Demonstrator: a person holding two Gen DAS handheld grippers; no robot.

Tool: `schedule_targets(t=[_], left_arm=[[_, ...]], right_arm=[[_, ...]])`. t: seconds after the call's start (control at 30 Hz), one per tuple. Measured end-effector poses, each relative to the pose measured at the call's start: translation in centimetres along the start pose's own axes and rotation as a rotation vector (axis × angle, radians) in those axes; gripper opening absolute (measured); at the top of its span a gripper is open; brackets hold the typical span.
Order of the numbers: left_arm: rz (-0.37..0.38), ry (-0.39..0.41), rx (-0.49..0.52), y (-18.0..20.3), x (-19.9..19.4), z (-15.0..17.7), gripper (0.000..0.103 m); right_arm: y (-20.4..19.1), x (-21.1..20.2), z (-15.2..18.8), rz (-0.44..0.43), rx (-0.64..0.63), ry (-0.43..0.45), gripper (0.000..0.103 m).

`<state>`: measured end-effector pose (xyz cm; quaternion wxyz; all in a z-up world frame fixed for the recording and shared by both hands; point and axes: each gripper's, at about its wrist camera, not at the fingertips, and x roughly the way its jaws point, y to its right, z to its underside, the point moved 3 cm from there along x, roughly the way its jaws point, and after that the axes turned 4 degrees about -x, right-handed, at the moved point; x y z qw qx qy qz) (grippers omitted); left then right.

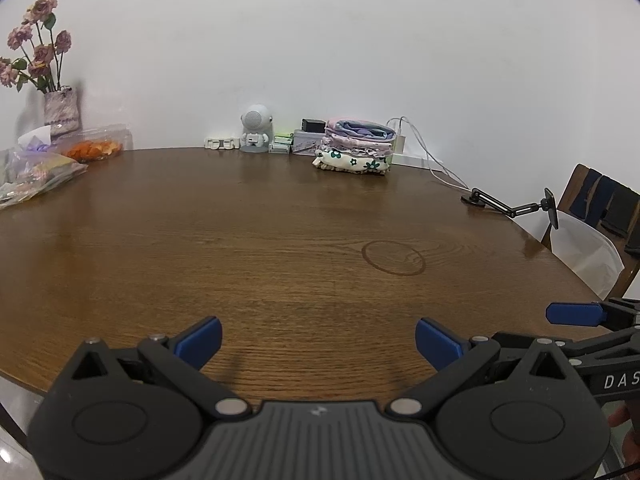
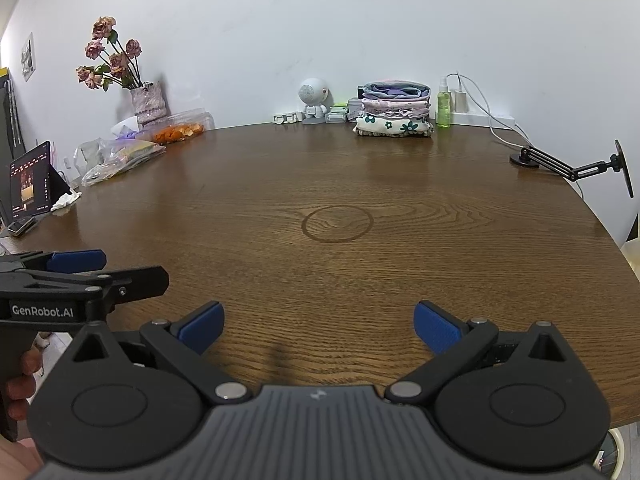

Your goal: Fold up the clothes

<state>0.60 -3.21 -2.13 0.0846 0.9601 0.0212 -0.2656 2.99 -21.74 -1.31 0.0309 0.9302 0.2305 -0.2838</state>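
Your left tool (image 1: 318, 342) & right tool (image 2: 318, 326) are both released, empty, above tabletop (image 2: 360, 280); folded clothes stack (image 2: 394, 114) at far edge.

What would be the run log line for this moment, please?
left gripper: open, empty | right gripper: open, empty | folded clothes: stacked at far table edge by wall | no garment in front of either gripper

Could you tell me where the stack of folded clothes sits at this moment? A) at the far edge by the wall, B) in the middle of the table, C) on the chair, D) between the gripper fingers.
A: the stack of folded clothes rests at the far edge of the table, against the wall.
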Motion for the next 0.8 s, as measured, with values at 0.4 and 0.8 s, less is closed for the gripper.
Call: schedule_targets(t=[0.4, 0.8], left_arm=[[0.006, 0.0, -0.001, 0.11, -0.03, -0.06, 0.103], [0.028, 0.007, -0.006, 0.18, -0.21, -0.14, 0.103]], right_arm=[[0.06, 0.11, -0.11, -0.003, -0.001, -0.001, 0.103], [-0.08, 0.28, -0.12, -0.005, -0.001, -0.006, 0.103]])
